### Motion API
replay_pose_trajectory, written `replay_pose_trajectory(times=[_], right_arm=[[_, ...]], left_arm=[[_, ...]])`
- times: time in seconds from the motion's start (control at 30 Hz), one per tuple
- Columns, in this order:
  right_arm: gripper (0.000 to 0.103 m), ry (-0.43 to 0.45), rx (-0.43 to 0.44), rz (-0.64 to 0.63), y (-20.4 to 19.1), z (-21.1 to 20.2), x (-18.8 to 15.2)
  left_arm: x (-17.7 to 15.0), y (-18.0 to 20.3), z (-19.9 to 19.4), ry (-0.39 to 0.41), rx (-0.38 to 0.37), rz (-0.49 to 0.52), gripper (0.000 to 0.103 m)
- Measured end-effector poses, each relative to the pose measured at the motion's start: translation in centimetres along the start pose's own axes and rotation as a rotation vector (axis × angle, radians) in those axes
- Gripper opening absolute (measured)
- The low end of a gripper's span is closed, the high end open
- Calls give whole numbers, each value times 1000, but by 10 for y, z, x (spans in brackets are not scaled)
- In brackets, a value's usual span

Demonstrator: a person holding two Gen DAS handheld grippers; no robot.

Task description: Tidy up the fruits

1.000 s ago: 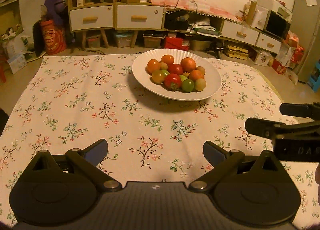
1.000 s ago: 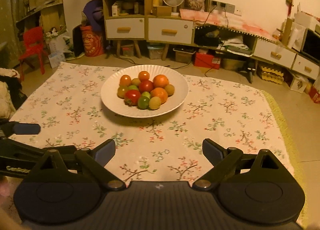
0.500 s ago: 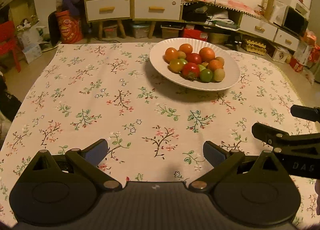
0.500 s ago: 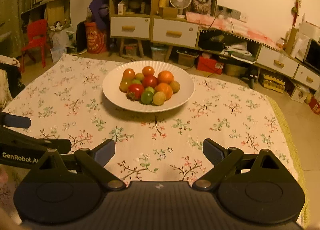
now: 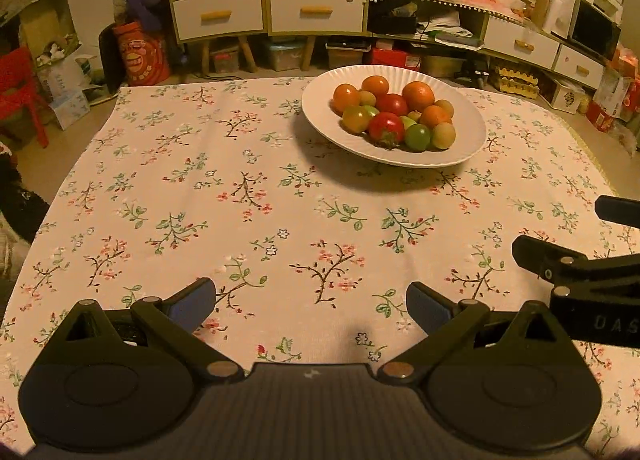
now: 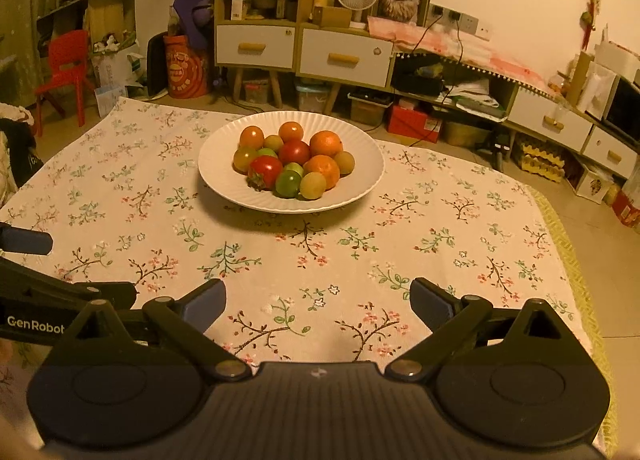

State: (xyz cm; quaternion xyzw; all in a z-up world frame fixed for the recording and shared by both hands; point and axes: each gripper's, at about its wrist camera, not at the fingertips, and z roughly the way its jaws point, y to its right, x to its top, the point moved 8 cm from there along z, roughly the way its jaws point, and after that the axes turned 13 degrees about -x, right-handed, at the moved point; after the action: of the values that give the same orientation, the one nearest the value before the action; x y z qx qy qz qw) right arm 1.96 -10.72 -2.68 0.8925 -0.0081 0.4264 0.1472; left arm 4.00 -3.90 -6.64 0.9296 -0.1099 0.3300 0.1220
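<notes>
A white ribbed plate stands on the floral tablecloth, at the far side. It holds several small fruits: orange ones, red tomatoes and green ones. My left gripper is open and empty over the near cloth, well short of the plate. My right gripper is open and empty, also near the front edge. Each gripper shows at the side of the other's view.
The floral tablecloth covers the table. Behind it stand wooden cabinets with white drawers, a red chair, boxes and clutter on the floor. The table's right edge drops to the tiled floor.
The left gripper has swung left, so the plate now sits further right in its view. The right gripper has drawn slightly nearer to the plate. Both stay open.
</notes>
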Motion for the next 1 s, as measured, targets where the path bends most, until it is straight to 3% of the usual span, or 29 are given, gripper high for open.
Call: replay_pose_trajectory(times=[1.0], right_arm=[[101,-20,-8,-9,-4,4,-3]], left_arm=[[-1,-3,1,-10,15,2,97]])
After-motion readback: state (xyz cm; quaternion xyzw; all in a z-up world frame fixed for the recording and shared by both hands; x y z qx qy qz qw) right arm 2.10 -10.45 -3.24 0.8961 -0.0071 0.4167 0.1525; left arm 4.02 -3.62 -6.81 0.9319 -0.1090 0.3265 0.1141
